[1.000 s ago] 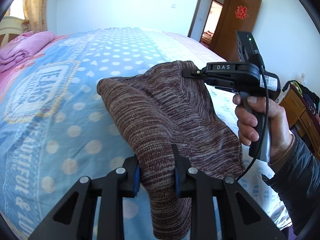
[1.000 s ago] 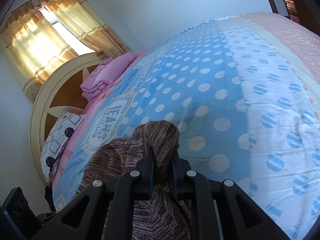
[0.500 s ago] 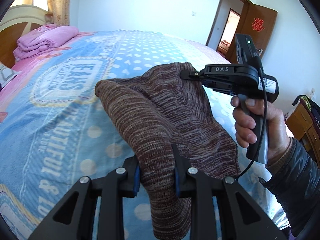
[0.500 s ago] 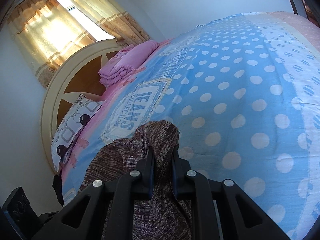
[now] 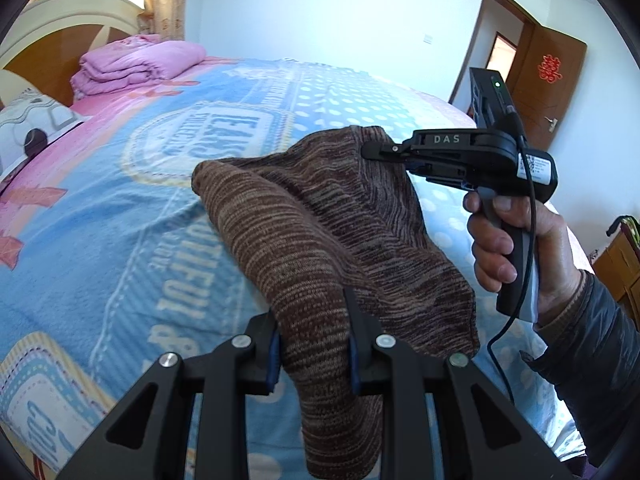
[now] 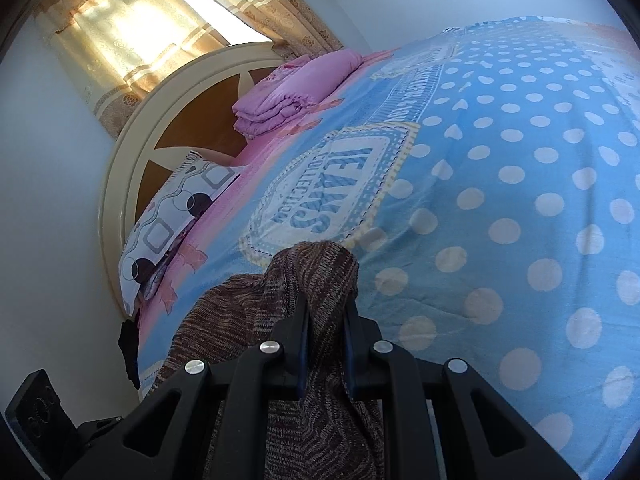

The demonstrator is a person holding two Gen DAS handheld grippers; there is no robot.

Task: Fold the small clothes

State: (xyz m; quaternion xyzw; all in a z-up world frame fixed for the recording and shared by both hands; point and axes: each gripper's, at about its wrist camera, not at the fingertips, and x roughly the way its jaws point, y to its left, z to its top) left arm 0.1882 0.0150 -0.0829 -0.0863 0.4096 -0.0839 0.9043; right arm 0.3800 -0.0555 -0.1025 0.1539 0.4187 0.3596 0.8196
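A bed (image 5: 120, 240) fills both views, spread with a blue cover printed with pale polka dots. At eleven o'clock from the garment in the left wrist view sits a cream badge (image 5: 208, 140) reading "JEANS COLLECTION", and larger letters, "UTIFUL &" among them, run toward seven o'clock. A cream and wood headboard (image 6: 168, 120) stands at ten o'clock in the right wrist view, under yellow curtains (image 6: 160, 28). A folded pink quilt (image 5: 136, 64) and a patterned pillow (image 6: 176, 208) lie by it. At one o'clock in the left wrist view a brown door (image 5: 552, 76) carries a red paper character.

The brown striped knit garment (image 5: 320, 248) hangs in the air above the cover, stretched between the two claws. The left gripper (image 5: 314, 344) pinches a thick bunched edge at six o'clock. The right gripper (image 5: 370, 150), marked "DAS", held by a hand (image 5: 516, 248) at three o'clock, clamps the far top edge; its own view shows its jaws narrow on a fold of the knit. A small white label (image 5: 538, 166) sits on its body, its print too small to read.
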